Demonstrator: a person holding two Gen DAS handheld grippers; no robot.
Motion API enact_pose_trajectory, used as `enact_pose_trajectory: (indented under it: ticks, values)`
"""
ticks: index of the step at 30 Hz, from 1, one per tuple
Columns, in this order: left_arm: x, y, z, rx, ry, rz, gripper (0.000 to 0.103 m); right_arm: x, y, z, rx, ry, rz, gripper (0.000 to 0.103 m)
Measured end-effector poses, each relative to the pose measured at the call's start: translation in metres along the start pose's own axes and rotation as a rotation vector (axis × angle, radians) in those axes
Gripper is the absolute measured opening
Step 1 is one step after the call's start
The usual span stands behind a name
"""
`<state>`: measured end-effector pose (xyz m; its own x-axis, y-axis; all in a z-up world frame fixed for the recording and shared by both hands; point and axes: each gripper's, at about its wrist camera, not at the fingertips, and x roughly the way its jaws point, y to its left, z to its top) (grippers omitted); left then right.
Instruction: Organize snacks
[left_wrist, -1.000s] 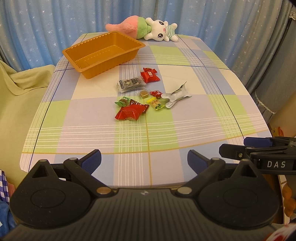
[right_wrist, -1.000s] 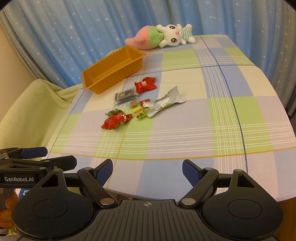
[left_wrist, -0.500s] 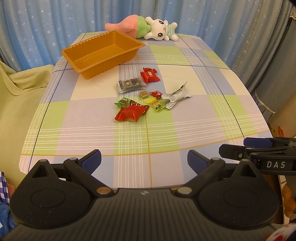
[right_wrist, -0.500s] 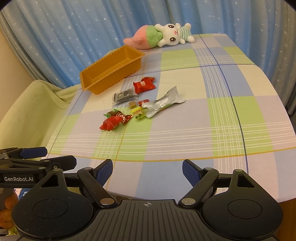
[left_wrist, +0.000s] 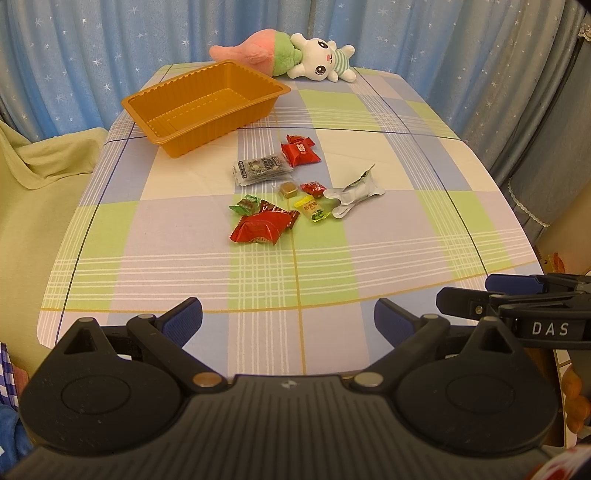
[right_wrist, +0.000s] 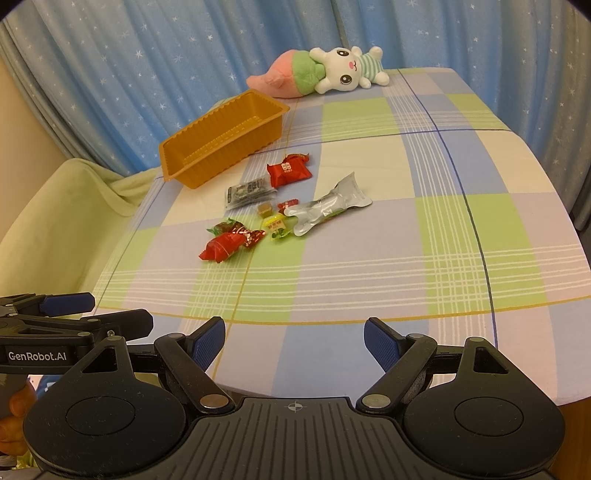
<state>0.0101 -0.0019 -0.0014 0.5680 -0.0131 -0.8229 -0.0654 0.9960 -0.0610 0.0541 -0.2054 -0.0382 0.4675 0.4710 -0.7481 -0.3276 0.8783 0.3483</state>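
Several wrapped snacks lie in a cluster mid-table: a large red packet (left_wrist: 260, 229), a red packet (left_wrist: 300, 153), a dark packet (left_wrist: 260, 169), a silver pouch (left_wrist: 354, 194) and small candies (left_wrist: 312, 208). An empty orange tray (left_wrist: 207, 105) stands at the back left. My left gripper (left_wrist: 288, 321) is open and empty over the near table edge. My right gripper (right_wrist: 294, 341) is open and empty over the near edge too, to the right of the left one. The cluster also shows in the right wrist view, with the silver pouch (right_wrist: 327, 208) and the tray (right_wrist: 225, 138).
A plush rabbit with a pink and green body (left_wrist: 295, 59) lies at the table's far edge. Blue starred curtains hang behind. A green-covered seat (left_wrist: 40, 184) stands left of the checked tablecloth (left_wrist: 184, 251).
Both grippers have shifted slightly, so the table scene sits a little differently in each view. Nothing on the table has moved, and both grippers stay open.
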Motion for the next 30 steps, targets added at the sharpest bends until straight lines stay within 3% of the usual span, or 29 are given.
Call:
enact_pose_trajectory:
  ticks: [30]
  values:
    - [0.009,0.005,0.007,-0.005,0.009,-0.012,0.1,0.004,0.001,0.004,-0.002,0.002,-0.001,0.082]
